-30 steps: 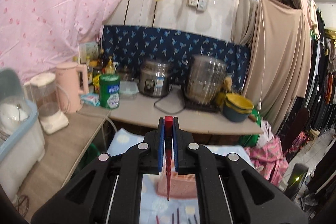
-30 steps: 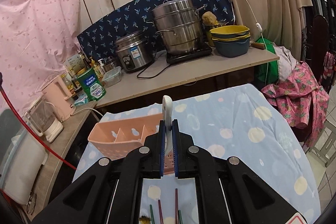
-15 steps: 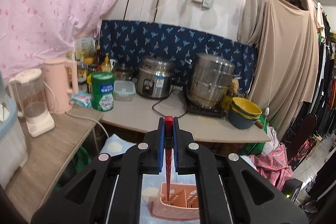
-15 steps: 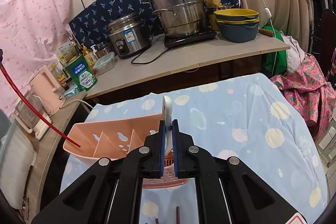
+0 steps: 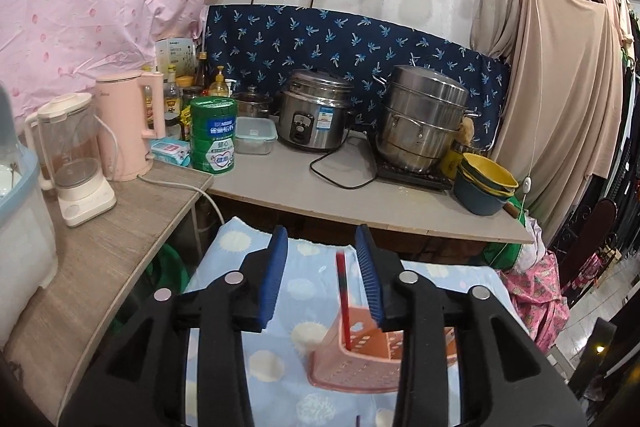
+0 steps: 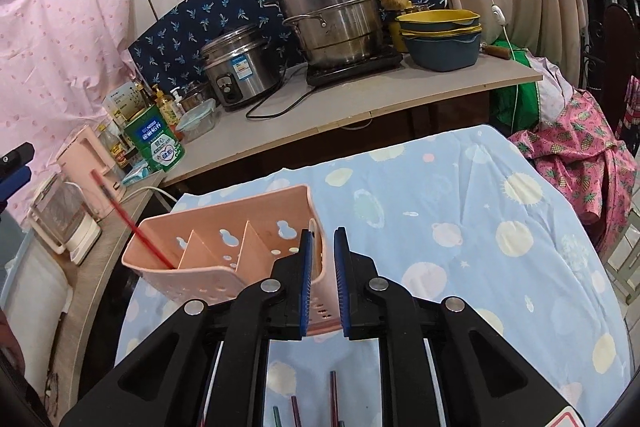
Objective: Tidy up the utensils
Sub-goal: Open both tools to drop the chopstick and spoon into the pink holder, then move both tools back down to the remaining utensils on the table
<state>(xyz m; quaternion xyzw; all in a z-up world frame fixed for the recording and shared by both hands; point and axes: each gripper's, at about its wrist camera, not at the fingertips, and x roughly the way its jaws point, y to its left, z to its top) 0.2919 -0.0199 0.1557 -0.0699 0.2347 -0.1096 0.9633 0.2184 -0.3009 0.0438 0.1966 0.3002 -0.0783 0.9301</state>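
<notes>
My left gripper [image 5: 322,269] stands wide, its blue pads apart and gripping nothing. Between them, touching neither, a red chopstick [image 5: 343,301] stands tilted in the pink caddy [image 5: 360,367], its tip down in an end compartment. From my right wrist view the same chopstick [image 6: 130,223] leans out of the caddy's [image 6: 224,227] leftmost compartment, and the two dividers show beside it. My right gripper [image 6: 322,281] is narrowly parted, with the caddy's near end wall between the pads; I cannot tell if they touch it. More chopsticks [image 6: 332,397] lie on the blue cloth [image 6: 460,227] below my right fingers.
</notes>
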